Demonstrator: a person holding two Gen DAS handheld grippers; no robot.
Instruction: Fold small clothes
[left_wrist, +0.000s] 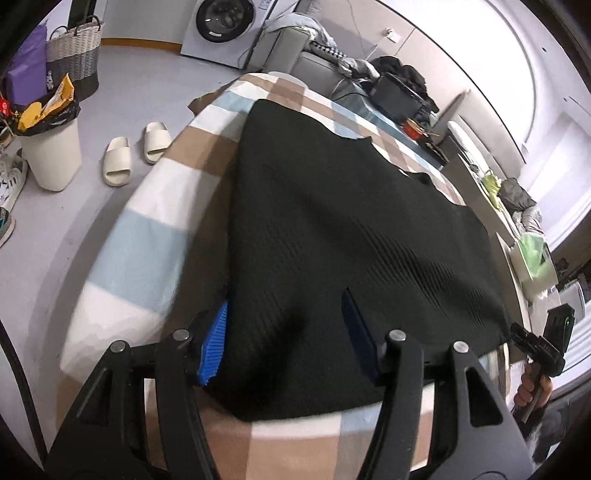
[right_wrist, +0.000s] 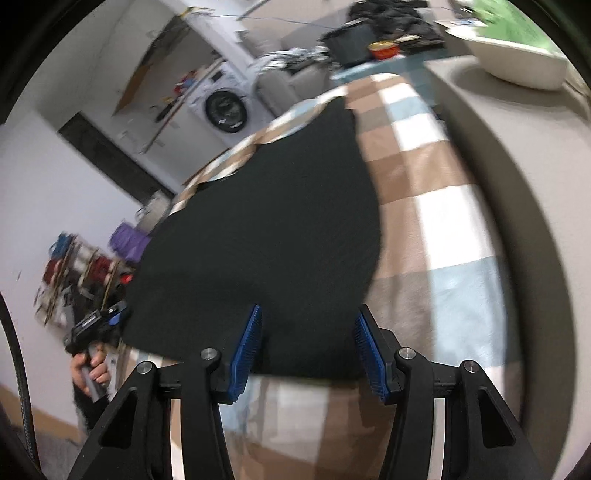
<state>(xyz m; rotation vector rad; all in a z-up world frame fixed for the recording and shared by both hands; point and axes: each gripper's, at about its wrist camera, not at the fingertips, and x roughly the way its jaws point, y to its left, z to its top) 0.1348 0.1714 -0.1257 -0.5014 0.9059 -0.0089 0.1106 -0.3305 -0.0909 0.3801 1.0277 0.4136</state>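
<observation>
Black ribbed garment (left_wrist: 332, 221) lies flat on checked blanket (left_wrist: 147, 229) over the counter. Left claw (left_wrist: 284, 332) parted, blue pads either side of the near hem, gripping nothing. Right claw (right_wrist: 306, 350) likewise parted over the hem, empty. Washing machine (left_wrist: 218, 26) at 11 o'clock; no legible writing anywhere.

Black ribbed garment (left_wrist: 332, 229) on a checked cloth (left_wrist: 155, 229) of tan, white, pale blue; cream slippers (left_wrist: 136, 151) at ten o'clock
</observation>
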